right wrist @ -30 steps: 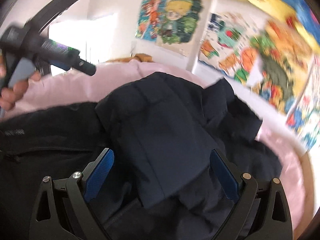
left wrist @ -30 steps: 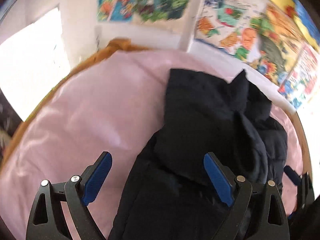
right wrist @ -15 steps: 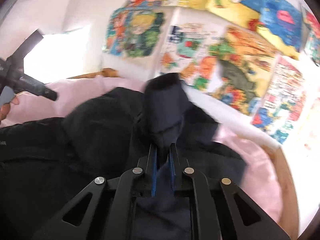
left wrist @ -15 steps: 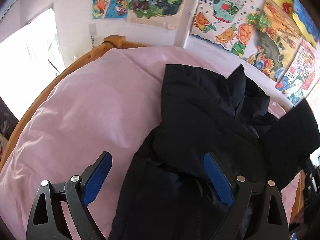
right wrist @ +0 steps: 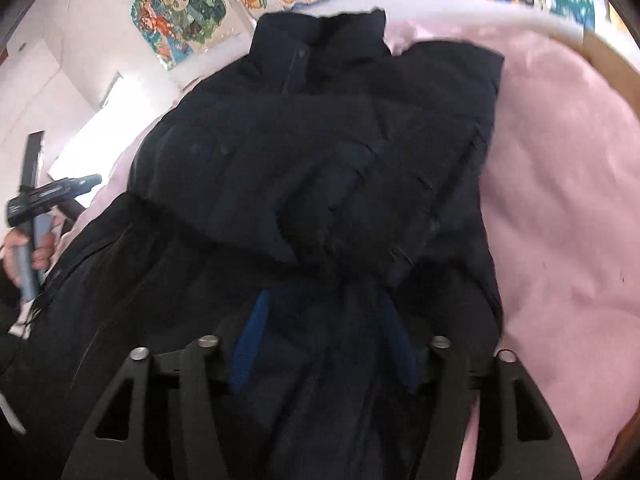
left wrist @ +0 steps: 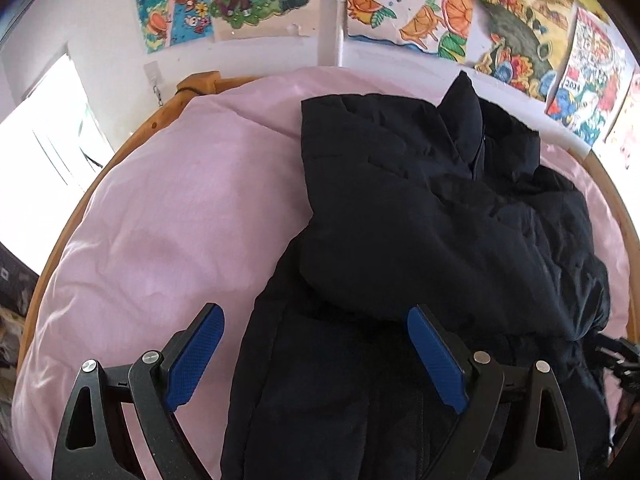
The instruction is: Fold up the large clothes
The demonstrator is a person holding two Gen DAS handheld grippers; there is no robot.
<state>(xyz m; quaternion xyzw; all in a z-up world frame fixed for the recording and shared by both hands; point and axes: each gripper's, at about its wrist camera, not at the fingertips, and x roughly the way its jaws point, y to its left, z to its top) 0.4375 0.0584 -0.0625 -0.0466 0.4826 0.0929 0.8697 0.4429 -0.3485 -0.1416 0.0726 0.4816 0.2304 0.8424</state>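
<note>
While your left gripper [left wrist: 316,360] hovers with its blue pads spread wide and nothing between them, the dark padded jacket [left wrist: 440,216] lies on the pink bedsheet [left wrist: 180,220], toward the right half of the bed in the left wrist view. One pad [left wrist: 196,360] sits over bare sheet; the other pad [left wrist: 436,364] is over the jacket's lower body. A sleeve [left wrist: 400,240] is folded across the chest, and the collar [left wrist: 464,120] stands up at the far end, toward the wall.

Your right gripper [right wrist: 324,340] is down low on the jacket [right wrist: 320,140]. Its pads are parted about halfway, with dark fabric bunched up between them. That view is blurred, so you cannot tell from it whether the pads press on the cloth or merely straddle it. The second sleeve [right wrist: 440,152] lies folded over the front, its cuff end near the gripper. Pink sheet [right wrist: 560,220] shows to the right of the jacket.

At the left edge of the right wrist view, your left hand [right wrist: 28,248] is wrapped around the gripper handle [right wrist: 36,216].

A wooden bed frame [left wrist: 132,144] rims the mattress, and bright drawings [left wrist: 440,12] cover the wall behind. A bright window [left wrist: 48,140] is on the left.
</note>
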